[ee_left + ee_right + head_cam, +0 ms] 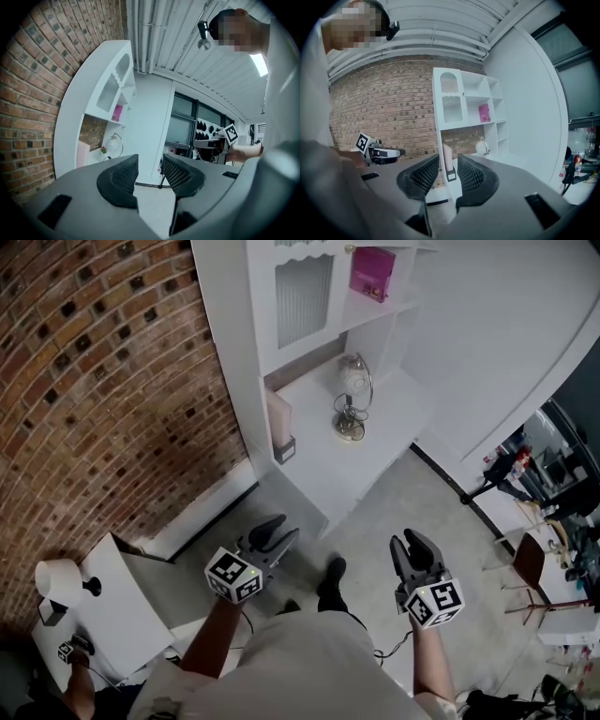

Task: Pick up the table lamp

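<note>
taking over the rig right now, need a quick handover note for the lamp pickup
Left tool: jaws apart, nothing between them, well short of the shelf.
Right tool: jaws apart, also empty.
Table lamp: upright on the counter of the white shelf unit, apart from a pink panel that stands by the unit's side wall. Untouched.
Done: nothing yet; both tools only face the unit.
Left: step closer, close a tool on the lamp, probably at its stem or base, then lift it clear.
</note>
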`<control>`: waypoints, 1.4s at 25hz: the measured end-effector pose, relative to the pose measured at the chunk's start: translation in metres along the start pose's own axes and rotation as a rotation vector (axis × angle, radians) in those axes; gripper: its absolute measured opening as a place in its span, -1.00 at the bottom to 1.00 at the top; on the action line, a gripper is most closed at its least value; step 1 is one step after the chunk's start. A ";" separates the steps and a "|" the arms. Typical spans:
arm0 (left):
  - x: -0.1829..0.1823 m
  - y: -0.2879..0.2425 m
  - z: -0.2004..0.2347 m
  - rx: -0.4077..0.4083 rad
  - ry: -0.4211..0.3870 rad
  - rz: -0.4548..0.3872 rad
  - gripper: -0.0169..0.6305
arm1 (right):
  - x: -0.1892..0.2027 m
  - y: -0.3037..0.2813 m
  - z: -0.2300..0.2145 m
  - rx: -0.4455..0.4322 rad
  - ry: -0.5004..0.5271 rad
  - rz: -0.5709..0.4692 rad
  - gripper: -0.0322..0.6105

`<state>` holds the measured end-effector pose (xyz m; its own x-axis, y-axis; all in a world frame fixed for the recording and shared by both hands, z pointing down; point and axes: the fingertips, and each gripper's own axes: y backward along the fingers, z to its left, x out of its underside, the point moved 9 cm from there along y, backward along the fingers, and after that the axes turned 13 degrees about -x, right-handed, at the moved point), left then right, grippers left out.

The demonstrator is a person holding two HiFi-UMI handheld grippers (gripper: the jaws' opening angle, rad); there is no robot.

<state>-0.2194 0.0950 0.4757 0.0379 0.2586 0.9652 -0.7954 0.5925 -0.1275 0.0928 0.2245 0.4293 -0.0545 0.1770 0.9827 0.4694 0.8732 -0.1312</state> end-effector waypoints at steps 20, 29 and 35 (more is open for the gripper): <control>-0.003 -0.207 0.022 -0.082 0.034 0.056 -0.33 | -0.015 -0.122 -0.223 -0.181 -0.054 0.064 -0.42; 0.006 -0.266 0.033 -0.142 0.056 0.088 -0.31 | -0.005 -0.165 -0.283 -0.259 -0.082 0.121 -0.41; 0.015 -0.293 0.053 -0.152 0.070 0.114 -0.31 | -0.003 -0.198 -0.307 -0.269 -0.096 0.140 -0.39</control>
<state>-0.0176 -0.1151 0.5392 -0.0014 0.3799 0.9250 -0.6967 0.6632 -0.2734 0.2703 -0.0881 0.4924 -0.0502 0.3404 0.9389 0.6940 0.6880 -0.2123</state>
